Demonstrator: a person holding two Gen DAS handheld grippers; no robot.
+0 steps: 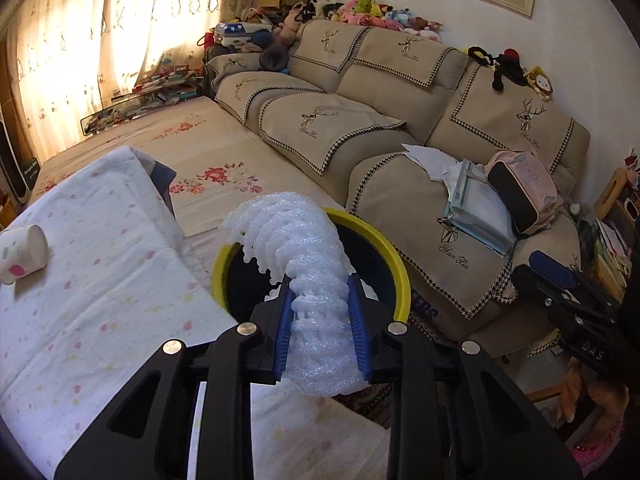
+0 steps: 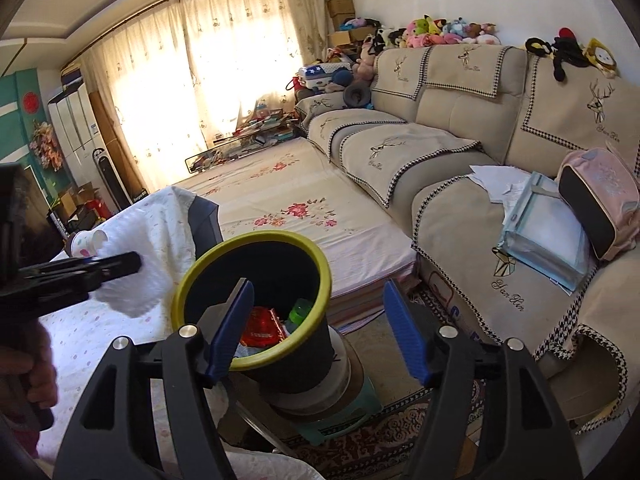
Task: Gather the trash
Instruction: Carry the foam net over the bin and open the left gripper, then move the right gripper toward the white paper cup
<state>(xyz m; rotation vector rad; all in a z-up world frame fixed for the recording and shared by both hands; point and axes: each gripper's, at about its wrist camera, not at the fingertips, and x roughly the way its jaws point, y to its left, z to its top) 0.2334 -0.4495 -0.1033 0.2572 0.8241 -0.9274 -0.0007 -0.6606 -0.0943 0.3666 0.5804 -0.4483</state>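
Two tools, left tool (image 1: 322, 300) pinching white foam netting (image 1: 296, 240) (above the bin (image 2: 256, 304)), right tool (image 2: 318, 328) spread, empty.

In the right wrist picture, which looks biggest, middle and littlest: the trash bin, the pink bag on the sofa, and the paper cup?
1. Trash bin, but it is nearest the camera, which makes it look bigger.
2. Pink bag, clearly smaller in the picture.
3. Paper cup, tiny and partly hidden behind the left tool.

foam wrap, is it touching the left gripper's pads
Touching. The left wrist view shows the foam wrap squeezed between both blue pads of the left gripper.
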